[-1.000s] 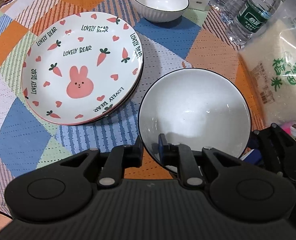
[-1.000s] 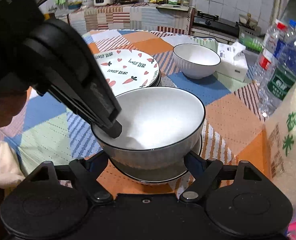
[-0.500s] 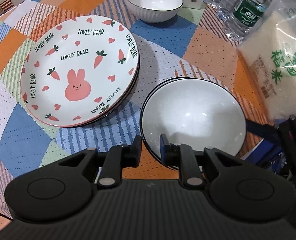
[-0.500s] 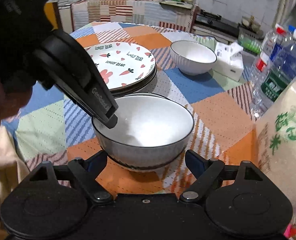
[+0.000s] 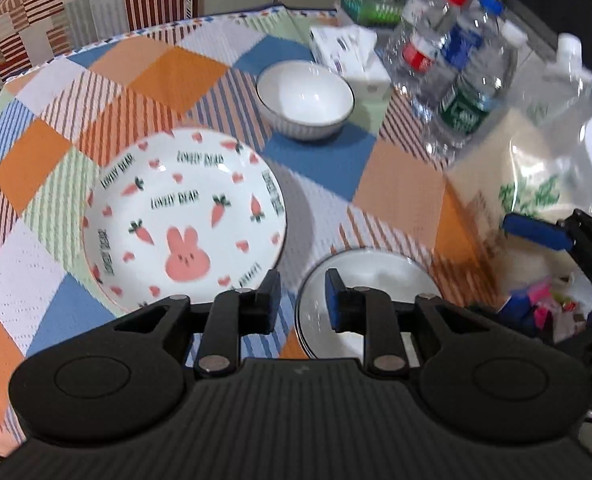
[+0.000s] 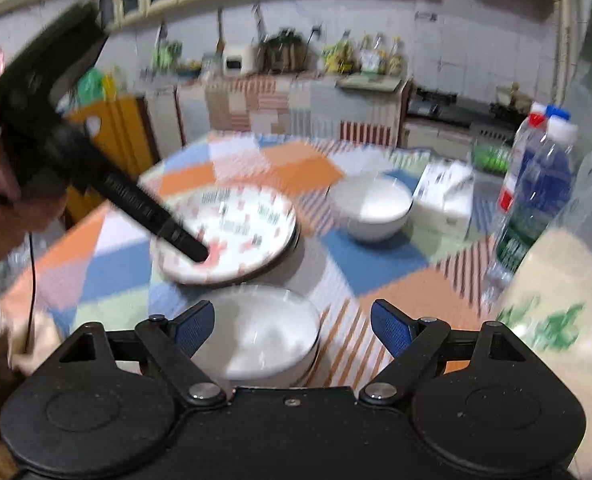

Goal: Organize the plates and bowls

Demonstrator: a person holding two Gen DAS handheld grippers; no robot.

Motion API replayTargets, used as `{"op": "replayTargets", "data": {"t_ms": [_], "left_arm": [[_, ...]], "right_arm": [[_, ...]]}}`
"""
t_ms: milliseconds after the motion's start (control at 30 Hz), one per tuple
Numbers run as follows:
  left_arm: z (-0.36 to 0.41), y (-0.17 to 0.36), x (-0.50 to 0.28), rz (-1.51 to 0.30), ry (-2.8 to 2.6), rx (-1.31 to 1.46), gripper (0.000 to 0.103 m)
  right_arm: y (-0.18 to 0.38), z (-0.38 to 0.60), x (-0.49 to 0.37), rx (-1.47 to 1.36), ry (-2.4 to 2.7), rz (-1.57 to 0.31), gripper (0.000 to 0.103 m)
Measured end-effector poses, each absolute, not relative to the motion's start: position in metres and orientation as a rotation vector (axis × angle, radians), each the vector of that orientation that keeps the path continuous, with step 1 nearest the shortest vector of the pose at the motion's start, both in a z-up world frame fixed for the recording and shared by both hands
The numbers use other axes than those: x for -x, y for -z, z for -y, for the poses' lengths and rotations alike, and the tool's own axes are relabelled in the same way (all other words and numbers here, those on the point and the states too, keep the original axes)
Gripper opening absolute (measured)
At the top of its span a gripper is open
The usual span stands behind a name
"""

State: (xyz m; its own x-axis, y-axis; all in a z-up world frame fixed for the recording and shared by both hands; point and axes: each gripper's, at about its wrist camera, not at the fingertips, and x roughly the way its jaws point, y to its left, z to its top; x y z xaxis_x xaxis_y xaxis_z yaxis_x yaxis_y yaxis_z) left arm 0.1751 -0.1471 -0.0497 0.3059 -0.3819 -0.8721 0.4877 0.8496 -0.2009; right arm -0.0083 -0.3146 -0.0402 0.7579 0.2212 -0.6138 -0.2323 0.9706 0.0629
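- Nested white bowls (image 5: 380, 280) resting on the table (image 5: 400, 184), just right of the rabbit plates (image 5: 183, 220).
- Left claw (image 5: 298, 300) above the bowls' near rim, jaws opening, nothing between them.
- Right claw (image 6: 291, 328) spread wide, clear of the stack.
- Stacking step apparently done; lone bowl (image 5: 306, 100) beyond the plates likely next, calling for a rim pinch.

"LOVELY BEAR" printed several times on bunny plate (image 5: 183, 220); bottle labels, rice bag txt too blurred to read
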Motion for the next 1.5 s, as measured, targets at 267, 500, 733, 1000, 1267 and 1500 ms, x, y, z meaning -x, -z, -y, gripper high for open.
{"op": "replayTargets", "data": {"t_ms": [267, 500, 733, 1000, 1267, 1500], "left_arm": [[0.145, 0.052, -0.206, -1.093, 0.525, -0.035, 0.047], [0.158, 0.059, -0.243, -1.049, 0.471, -0.040, 0.066], [0.172, 0.074, -0.285, -0.997, 0.526, -0.039, 0.069], [0.193, 0.110, -0.330, -0.975, 0.539, 0.052, 0.069], [0.215, 0.145, -0.355, -1.004, 0.508, 0.058, 0.063], [0.220, 0.161, -0.361, -1.050, 0.505, 0.092, 0.021]], "right_arm": [[0.046, 0.327, -0.043, 0.033, -0.188, -0.604, 0.089], [0.070, 0.329, -0.098, 0.013, -0.138, -0.655, 0.090], [0.113, 0.332, -0.157, -0.067, -0.111, -0.777, 0.090], [0.151, 0.328, -0.187, -0.052, -0.053, -0.756, 0.090], [0.172, 0.314, -0.214, 0.003, -0.139, -0.786, 0.090], [0.179, 0.318, -0.239, -0.002, -0.140, -0.737, 0.090]]}}
